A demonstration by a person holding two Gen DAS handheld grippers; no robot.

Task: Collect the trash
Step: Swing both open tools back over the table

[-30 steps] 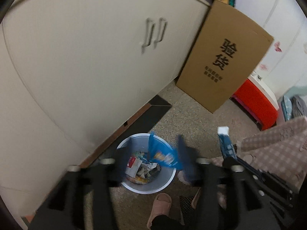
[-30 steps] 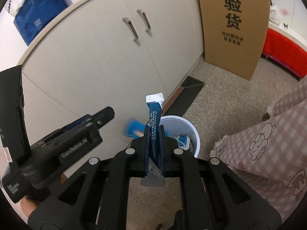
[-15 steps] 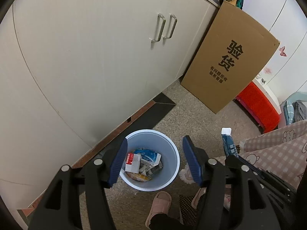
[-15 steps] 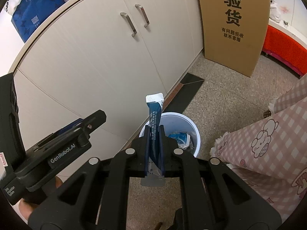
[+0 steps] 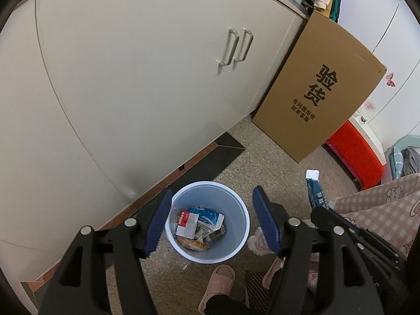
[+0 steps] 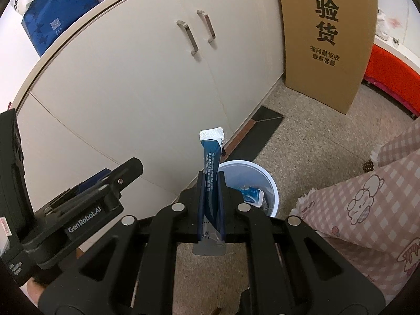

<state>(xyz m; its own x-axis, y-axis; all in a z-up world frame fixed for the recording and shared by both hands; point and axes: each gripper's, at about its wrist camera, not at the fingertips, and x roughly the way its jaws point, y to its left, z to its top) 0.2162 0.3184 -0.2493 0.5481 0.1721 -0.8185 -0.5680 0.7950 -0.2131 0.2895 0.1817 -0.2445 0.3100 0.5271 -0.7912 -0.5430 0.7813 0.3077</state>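
Left gripper [image 5: 212, 218] over bin [image 5: 237, 225], jaws opening, nothing between. Right gripper [image 6: 210, 181] clamped on blue sachet [image 6: 211, 162], short of bin rim; early release risks floor drop.

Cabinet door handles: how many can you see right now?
2. Both sit side by side on the white cabinet, above the trash bin: the left handle and the right handle, flanking the seam where the two doors meet. None looks hidden.
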